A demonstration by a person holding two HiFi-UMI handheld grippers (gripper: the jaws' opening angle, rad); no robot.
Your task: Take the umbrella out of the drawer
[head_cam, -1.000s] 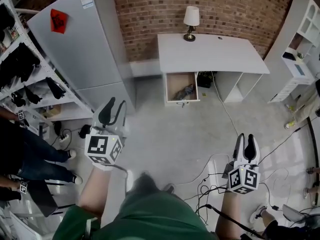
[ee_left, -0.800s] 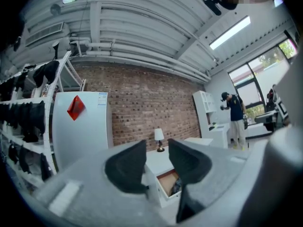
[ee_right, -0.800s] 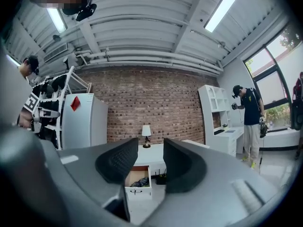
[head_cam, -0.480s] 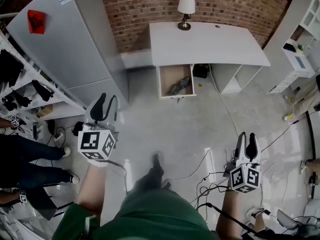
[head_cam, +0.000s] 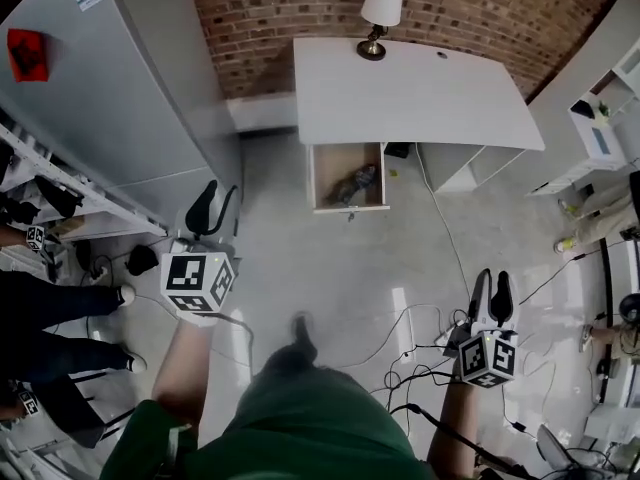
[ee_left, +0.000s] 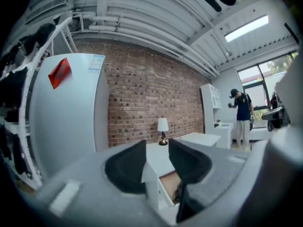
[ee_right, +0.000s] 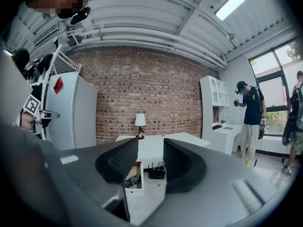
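A dark folded umbrella (head_cam: 352,183) lies in the open drawer (head_cam: 318,176) of the white desk (head_cam: 410,93) against the brick wall. My left gripper (head_cam: 218,196) hangs over the floor well short of the drawer and to its left, its jaws a little apart and empty. At the lower right my right gripper (head_cam: 492,280) is also far from the desk, open and empty. The right gripper view has its jaws (ee_right: 150,145) framing the desk, with the umbrella (ee_right: 131,181) small in the drawer (ee_right: 141,176). Between the left gripper's jaws (ee_left: 157,148) the drawer (ee_left: 169,186) shows.
A grey fridge (head_cam: 110,88) and a rack with dark items (head_cam: 30,183) line the left. Cables (head_cam: 420,358) trail over the floor by my right side. A lamp (head_cam: 378,13) stands on the desk. White shelving (head_cam: 600,118) is at right. People stand at left (head_cam: 40,318) and right (ee_right: 251,122).
I have walked toward the desk: it and the open drawer sit closer and larger in the head view. Both grippers came forward with me, still empty.
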